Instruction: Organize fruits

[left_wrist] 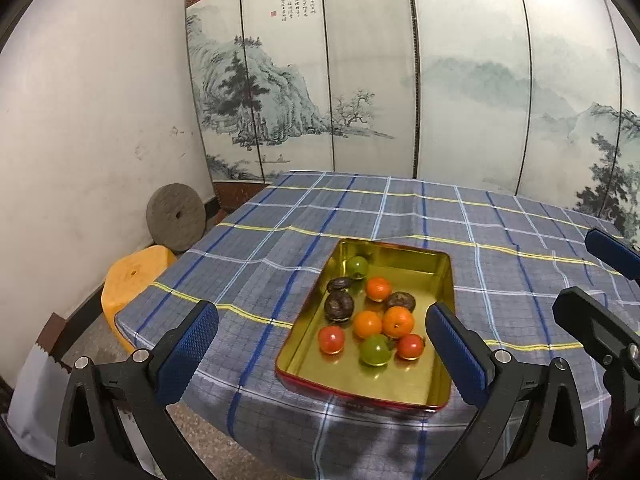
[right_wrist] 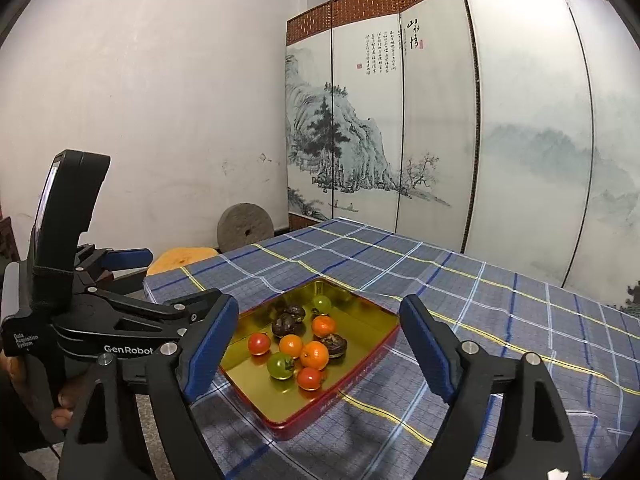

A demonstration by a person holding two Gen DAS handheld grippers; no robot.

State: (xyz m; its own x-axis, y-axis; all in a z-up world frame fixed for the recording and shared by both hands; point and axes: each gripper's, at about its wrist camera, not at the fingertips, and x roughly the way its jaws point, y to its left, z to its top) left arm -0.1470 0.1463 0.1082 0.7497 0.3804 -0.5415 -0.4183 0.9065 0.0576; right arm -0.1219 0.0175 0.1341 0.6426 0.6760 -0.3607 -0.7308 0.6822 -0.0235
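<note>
A gold tin tray (left_wrist: 442, 320) with a red outer wall sits near the table's front edge and also shows in the right wrist view (right_wrist: 360, 322). In it lie several small fruits: orange ones (left_wrist: 397, 321), red ones (left_wrist: 331, 339), green ones (left_wrist: 375, 349) and dark brown wrinkled ones (left_wrist: 339, 306). The same fruits show in the right wrist view, orange (right_wrist: 314, 355), red (right_wrist: 259, 343), green (right_wrist: 280, 365), brown (right_wrist: 284, 325). My left gripper (left_wrist: 322, 336) is open and empty, held above the tray's near end. My right gripper (right_wrist: 319, 346) is open and empty, also in front of the tray.
The table wears a blue plaid cloth (left_wrist: 400, 208). A painted folding screen (left_wrist: 360, 80) stands behind it. An orange stool (left_wrist: 132, 280) and a round millstone (left_wrist: 176, 218) are at the left by the white wall. The left gripper's body (right_wrist: 80, 320) sits left of my right one.
</note>
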